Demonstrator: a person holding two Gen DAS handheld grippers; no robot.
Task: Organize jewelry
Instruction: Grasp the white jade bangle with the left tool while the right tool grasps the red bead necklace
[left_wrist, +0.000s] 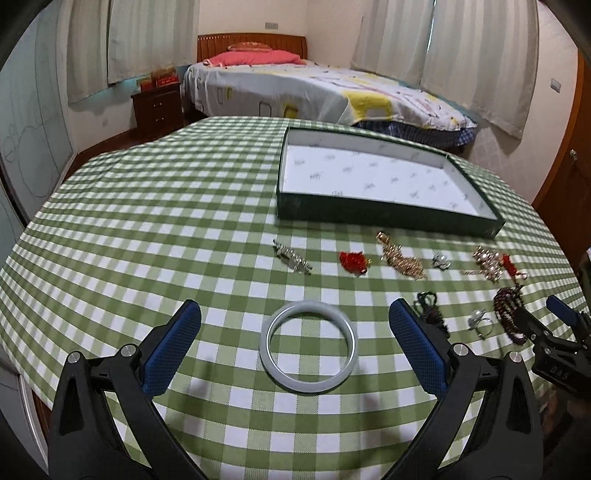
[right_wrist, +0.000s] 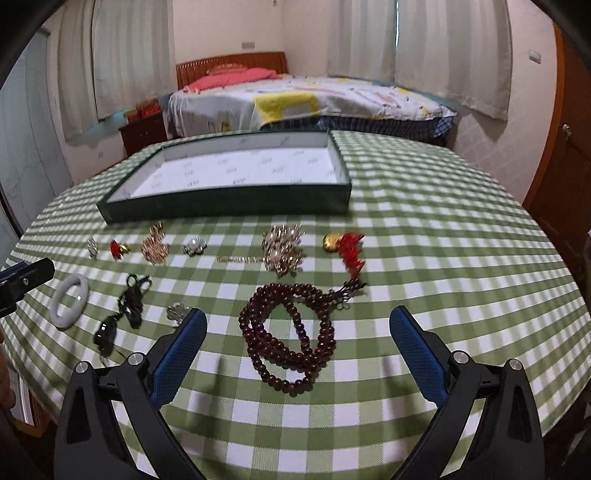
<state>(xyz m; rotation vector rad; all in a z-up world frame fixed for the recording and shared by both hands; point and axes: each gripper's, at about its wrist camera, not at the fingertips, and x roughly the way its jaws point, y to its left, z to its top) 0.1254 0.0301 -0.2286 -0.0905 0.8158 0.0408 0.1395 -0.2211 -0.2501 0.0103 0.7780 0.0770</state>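
While both grippers are hanging wide open, the left gripper (left_wrist: 295, 345) is straddling the pale bangle (left_wrist: 308, 348) on the counter (left_wrist: 147, 229). Best to be pinching its rim squarely, then carrying toward the empty box (left_wrist: 384, 218) at one o'clock. The right gripper (right_wrist: 298, 347) is framing the beads (right_wrist: 288, 341).

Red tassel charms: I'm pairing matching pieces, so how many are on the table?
2. One small red charm lies near the left end of the row in front of the tray; a bigger one lies at the right end.
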